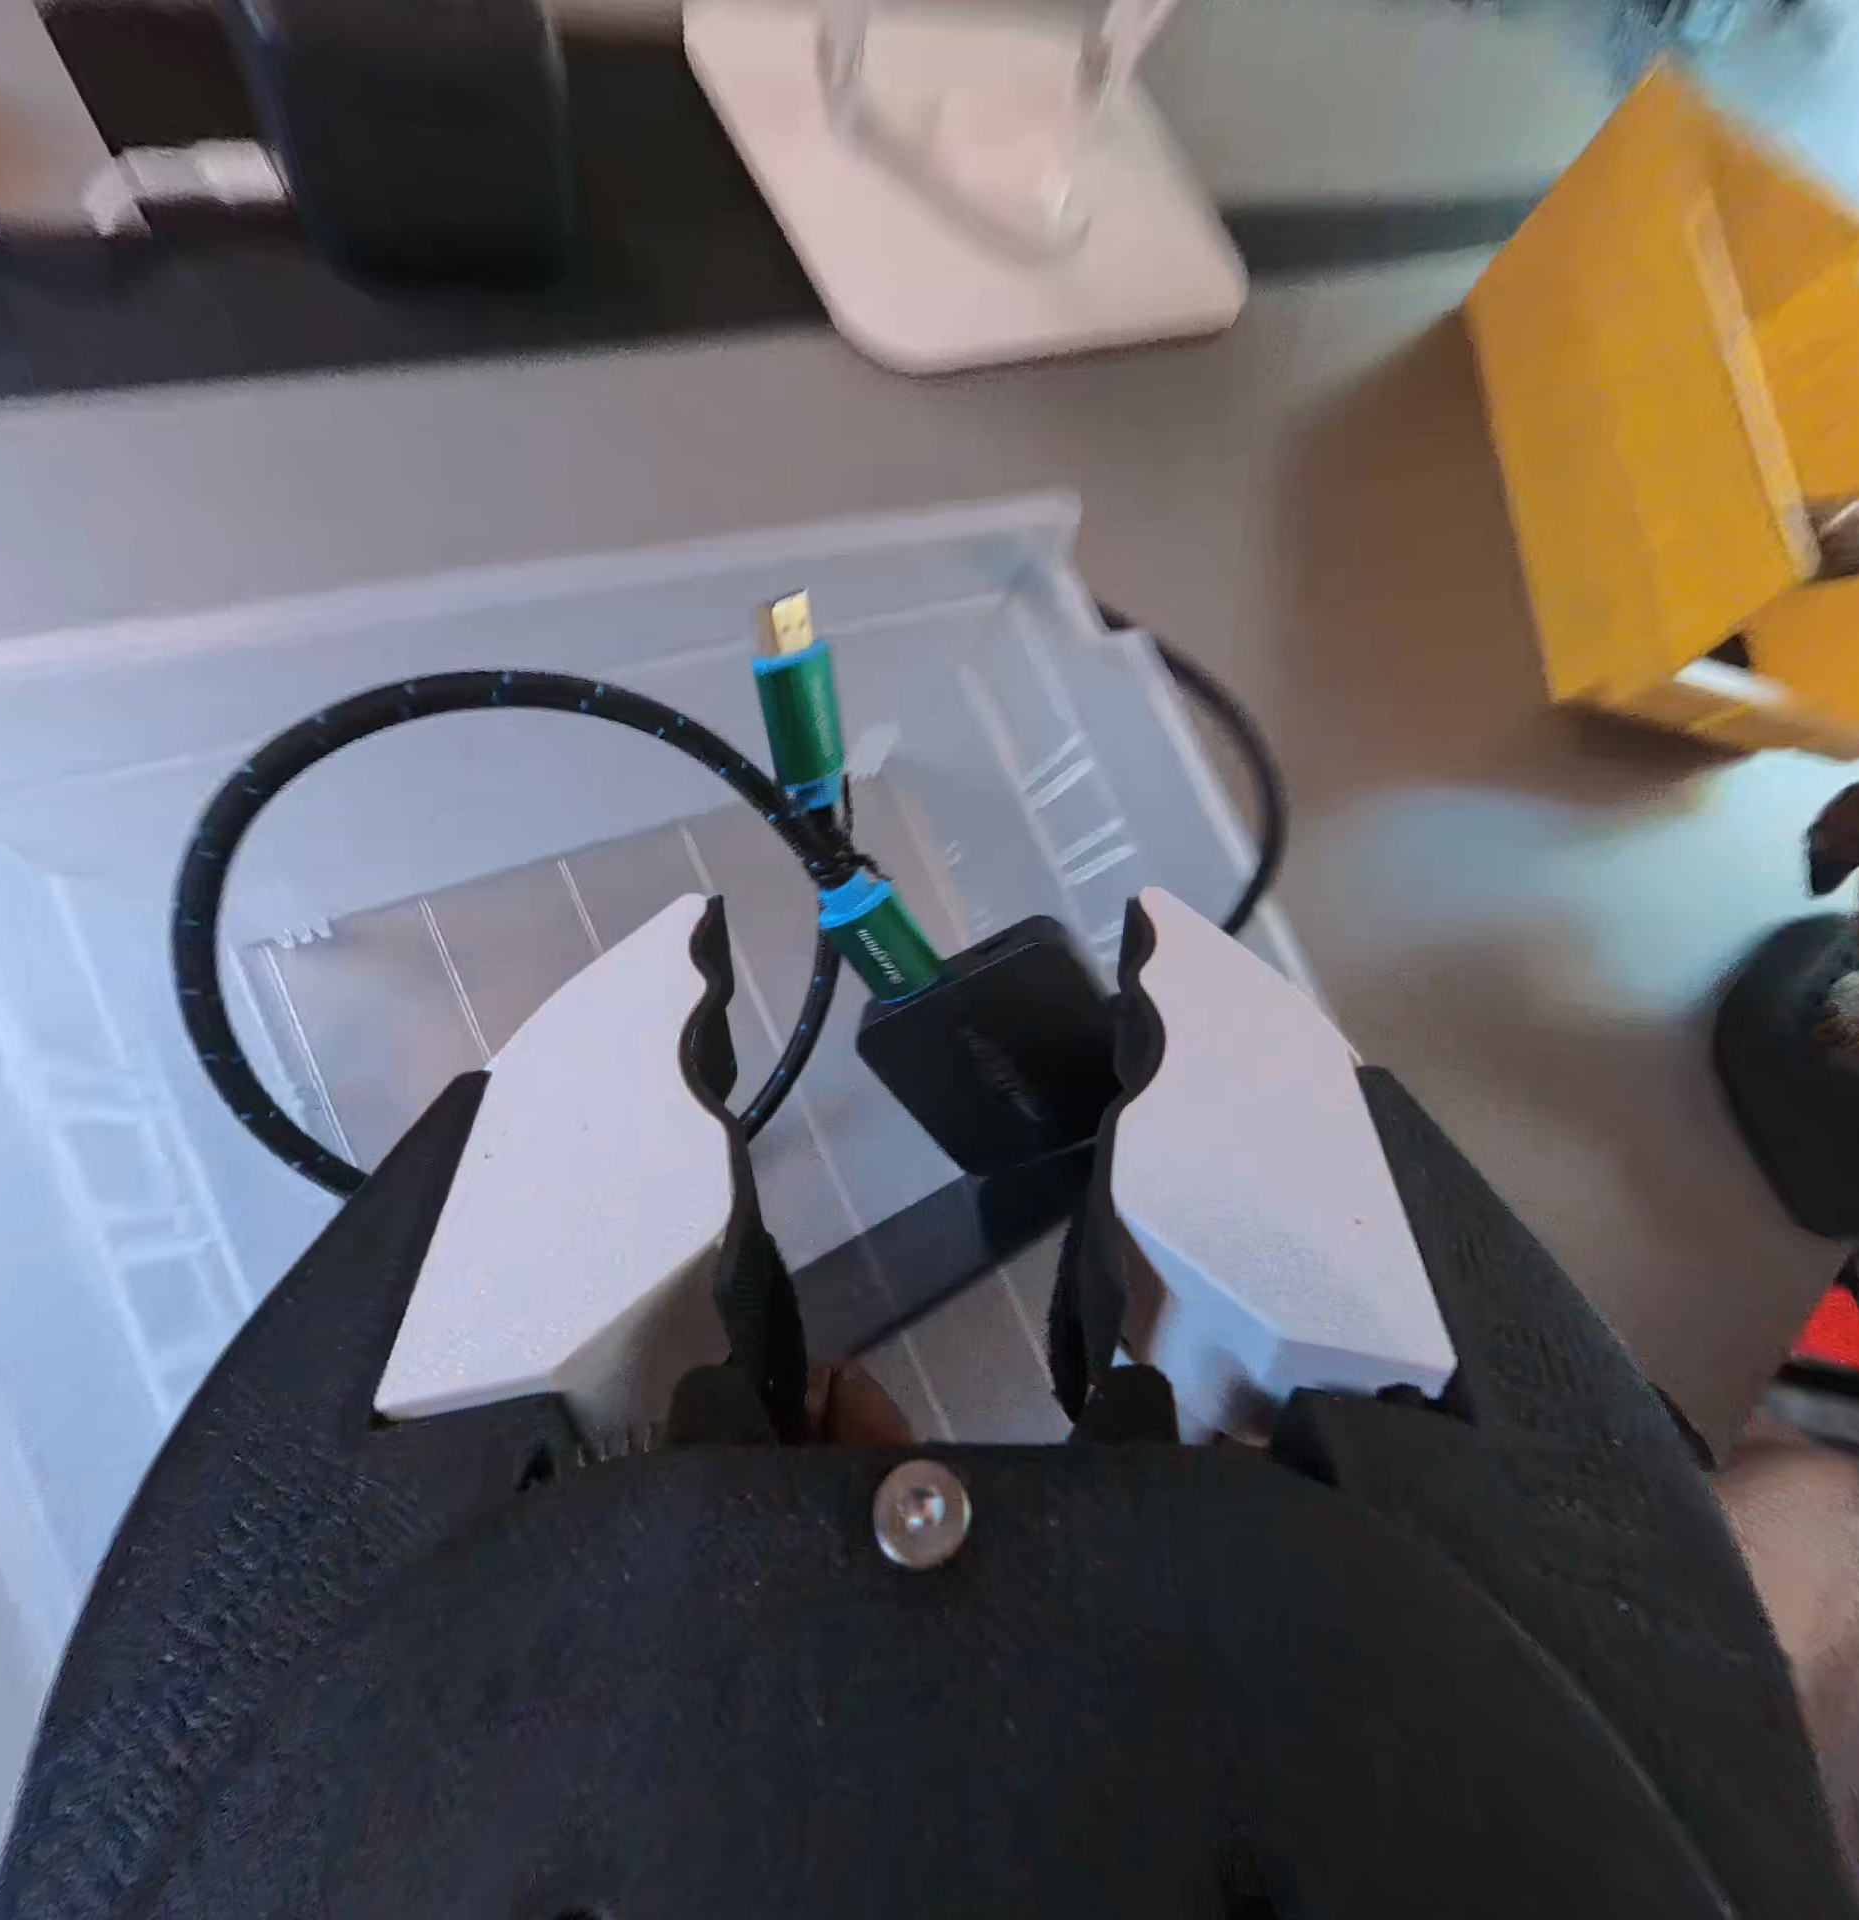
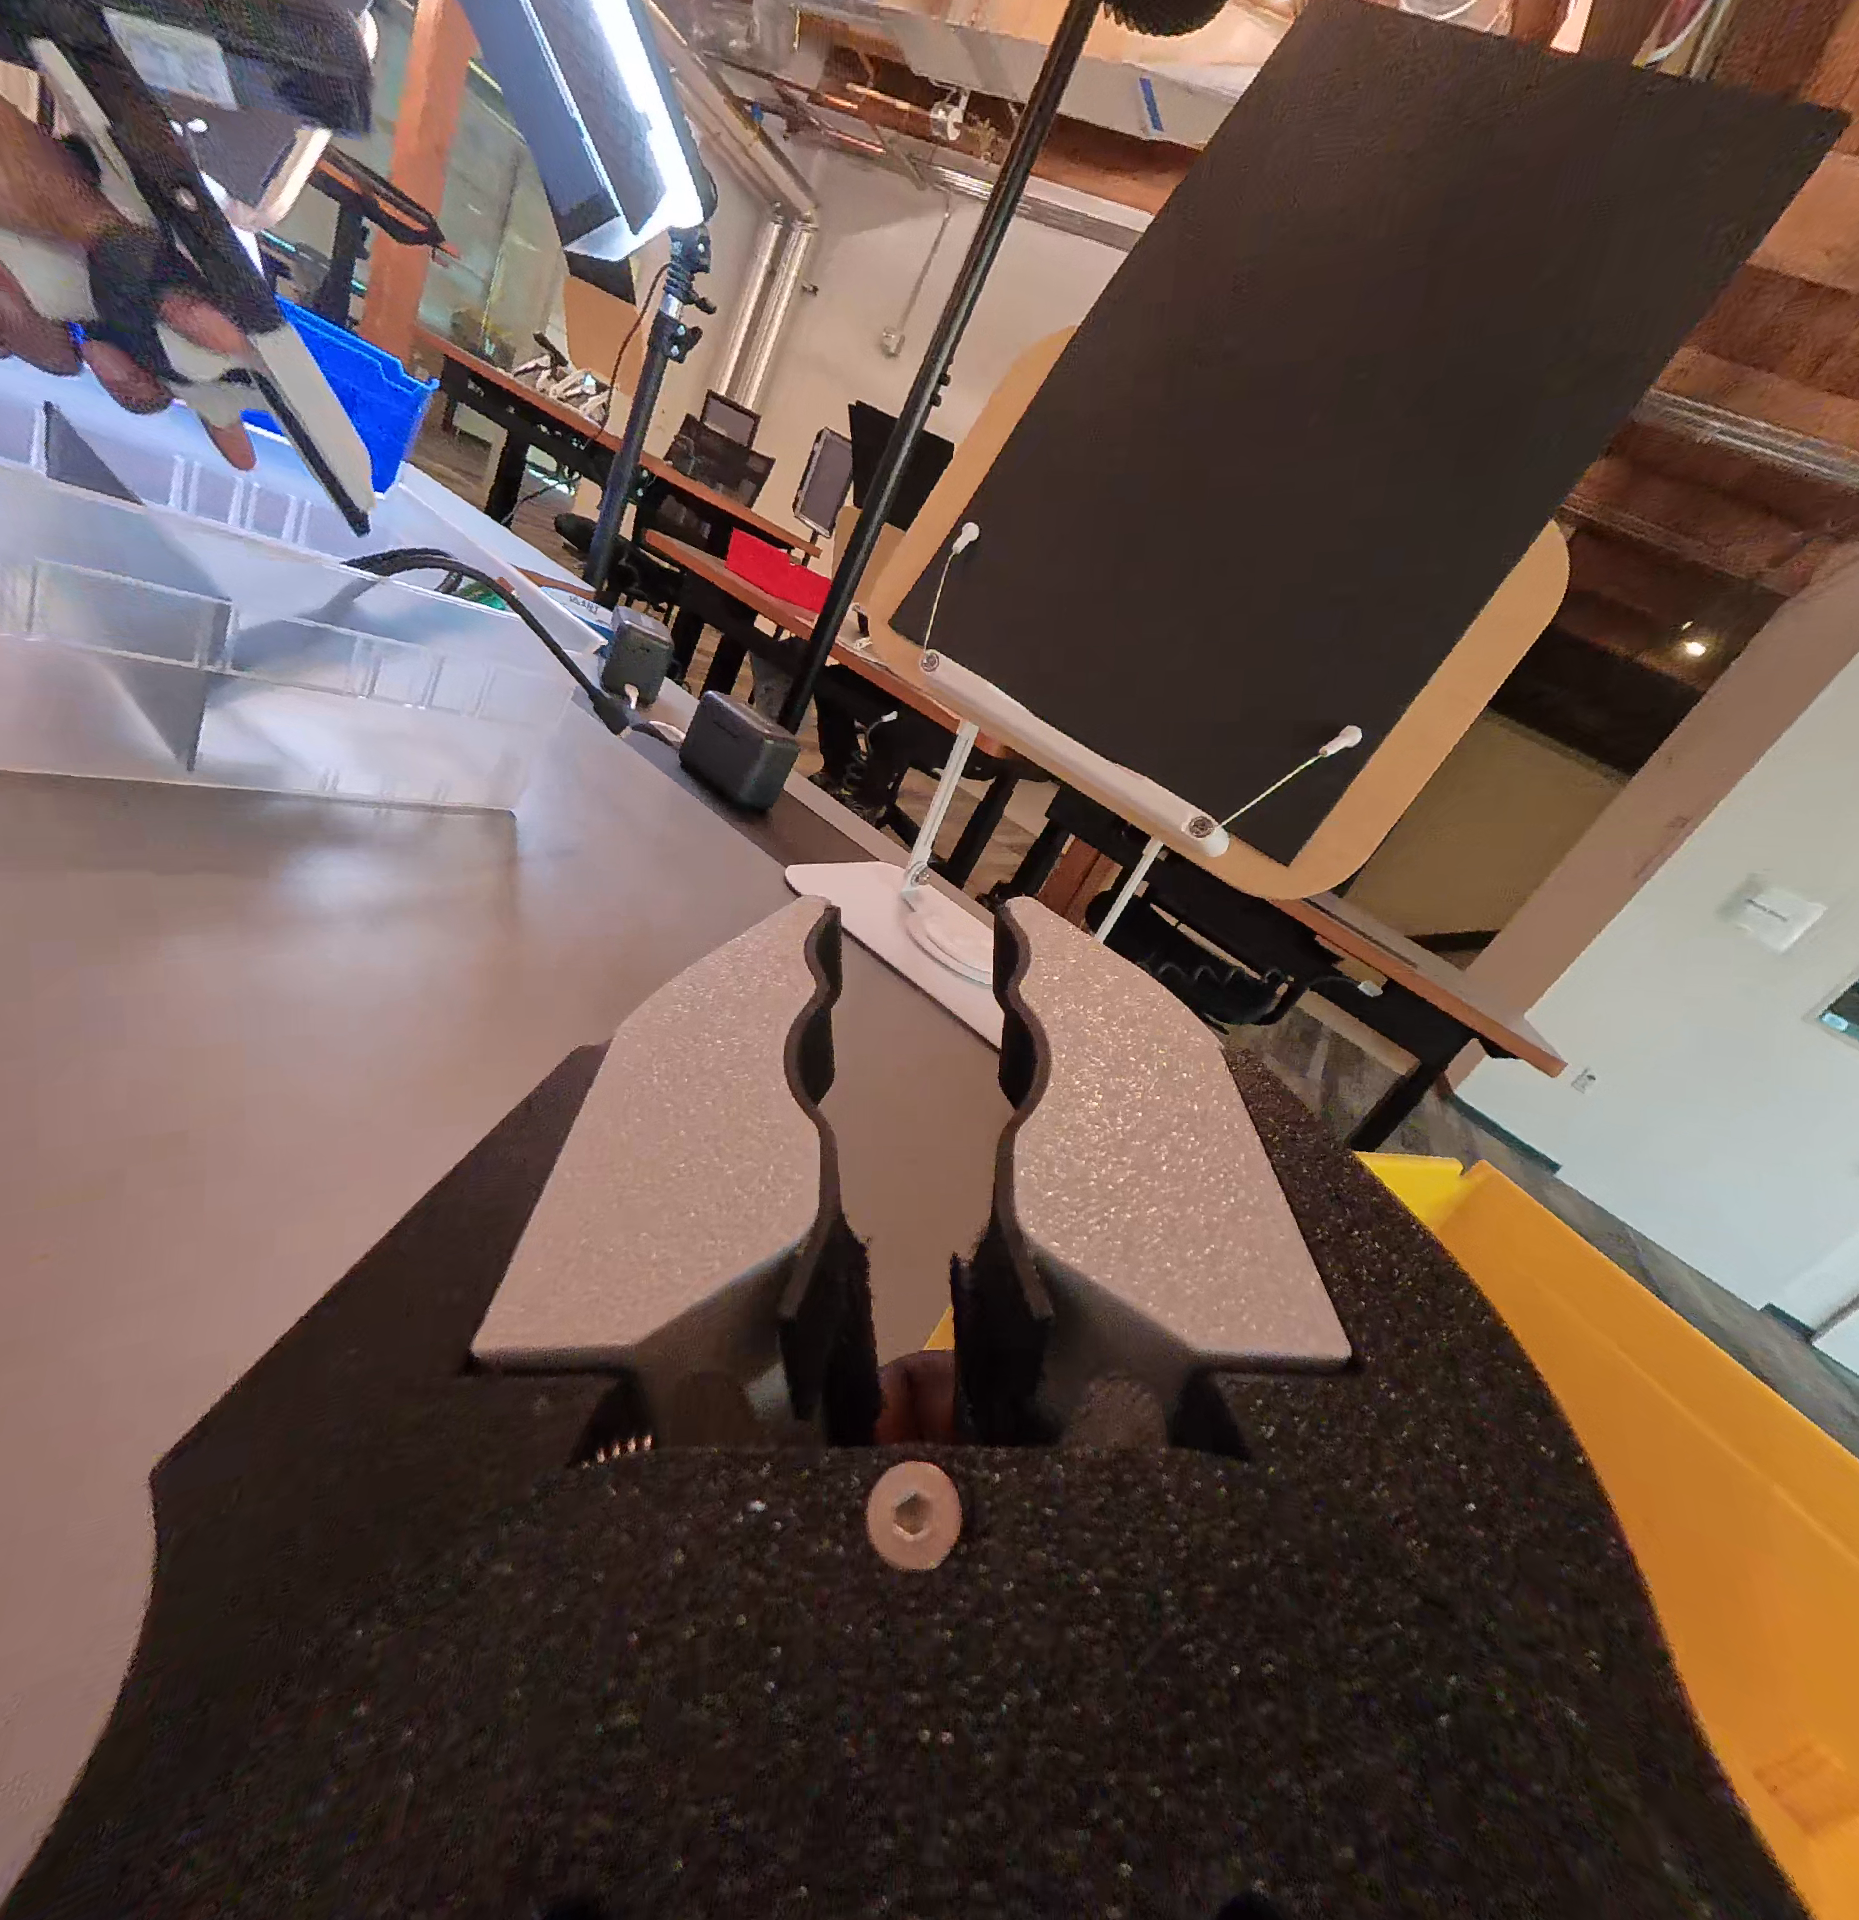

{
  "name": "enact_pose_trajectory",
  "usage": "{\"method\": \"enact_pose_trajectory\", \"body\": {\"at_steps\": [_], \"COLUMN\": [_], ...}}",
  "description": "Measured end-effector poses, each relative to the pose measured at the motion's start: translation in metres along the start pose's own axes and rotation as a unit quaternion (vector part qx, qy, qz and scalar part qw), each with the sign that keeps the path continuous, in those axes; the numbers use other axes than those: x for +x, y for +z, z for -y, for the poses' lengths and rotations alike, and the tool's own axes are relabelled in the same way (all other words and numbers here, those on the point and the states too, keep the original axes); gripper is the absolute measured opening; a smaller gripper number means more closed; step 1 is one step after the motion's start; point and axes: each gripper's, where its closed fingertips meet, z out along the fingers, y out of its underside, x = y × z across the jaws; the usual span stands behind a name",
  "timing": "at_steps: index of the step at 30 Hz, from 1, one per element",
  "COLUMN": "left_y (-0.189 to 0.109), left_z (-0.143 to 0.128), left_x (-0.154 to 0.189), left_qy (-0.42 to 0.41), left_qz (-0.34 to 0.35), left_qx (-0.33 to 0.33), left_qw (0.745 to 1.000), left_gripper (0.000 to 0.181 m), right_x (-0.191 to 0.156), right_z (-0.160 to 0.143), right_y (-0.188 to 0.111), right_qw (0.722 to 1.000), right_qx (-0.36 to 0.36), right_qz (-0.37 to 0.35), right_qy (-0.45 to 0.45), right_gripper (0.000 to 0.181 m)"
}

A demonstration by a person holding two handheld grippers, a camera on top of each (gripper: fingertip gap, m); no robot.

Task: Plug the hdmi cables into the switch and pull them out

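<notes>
Through the left wrist view I see my left gripper (image 1: pixel 925 914) spread wide and empty over the clear tray (image 1: pixel 551 623). Inside the tray, just ahead of my right finger, lies the black switch (image 1: pixel 992 1049) with one green HDMI plug (image 1: pixel 883 951) seated in it; the cable's other plug (image 1: pixel 795 707) lies free beyond.

Through the right wrist view, my right gripper (image 2: pixel 914 925) is parted, holding nothing, above bare tabletop (image 2: pixel 281 987); a yellow bin (image 2: pixel 1683 1455) sits to its right, and the tray (image 2: pixel 281 665) is off to the far left.
</notes>
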Motion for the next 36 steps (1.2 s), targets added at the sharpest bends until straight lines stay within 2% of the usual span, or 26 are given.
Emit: {"method": "enact_pose_trajectory", "body": {"at_steps": [5, 6, 8, 9, 12, 14, 17, 20, 24, 28, 32, 34, 36], "left_y": [0.04, 0.042, 0.041, 0.038, 0.019, -0.005, -0.051, -0.091, -0.111, -0.11, -0.103, -0.09, -0.073], "left_z": [-0.027, -0.029, -0.023, -0.019, 0.004, 0.026, 0.063, 0.085, 0.079, 0.05, 0.02, 0.007, -0.003], "left_x": [-0.023, -0.018, -0.011, -0.012, -0.01, -0.003, 0.03, 0.086, 0.171, 0.245, 0.291, 0.302, 0.306], "left_qy": [0.01, 0.004, 0.014, 0.032, 0.091, 0.133, 0.19, 0.221, 0.199, 0.111, 0.026, -0.001, -0.011], "left_qz": [0.015, -0.005, -0.023, -0.005, 0.051, 0.098, 0.149, 0.145, 0.041, -0.15, -0.305, -0.34, -0.341], "left_qx": [-0.133, -0.147, -0.129, -0.114, -0.034, 0.039, 0.176, 0.309, 0.456, 0.538, 0.557, 0.544, 0.53], "left_qw": [0.991, 0.989, 0.991, 0.993, 0.994, 0.985, 0.954, 0.914, 0.867, 0.822, 0.772, 0.767, 0.777], "left_gripper": [0.07, 0.057, 0.028, 0.027, 0.025, 0.024, 0.024, 0.024, 0.024, 0.024, 0.024, 0.024, 0.024], "right_x": [0.001, 0.001, 0.001, 0.001, 0.001, 0.0, -0.004, -0.01, -0.023, -0.042, -0.063, -0.069, -0.076], "right_z": [-0.001, -0.001, 0.0, 0.001, 0.002, 0.001, 0.0, 0.002, 0.015, 0.034, 0.053, 0.07, 0.086], "right_y": [-0.001, -0.001, -0.001, -0.001, -0.001, -0.001, 0.001, 0.001, -0.001, -0.006, -0.013, -0.021, -0.029], "right_qw": [1.0, 1.0, 1.0, 1.0, 1.0, 1.0, 1.0, 1.0, 0.996, 0.989, 0.979, 0.972, 0.965], "right_qx": [0.001, 0.001, 0.003, 0.003, 0.005, 0.004, 0.001, 0.006, 0.042, 0.092, 0.148, 0.192, 0.231], "right_qz": [0.002, 0.002, 0.002, 0.001, 0.0, 0.003, 0.011, 0.028, 0.071, 0.111, 0.141, 0.131, 0.122], "right_qy": [0.002, 0.002, -0.001, -0.002, -0.007, -0.008, -0.007, -0.001, 0.024, 0.017, 0.001, -0.021, -0.037], "right_gripper": [0.028, 0.028, 0.027, 0.027, 0.027, 0.027, 0.027, 0.027, 0.031, 0.035, 0.045, 0.051, 0.055]}}
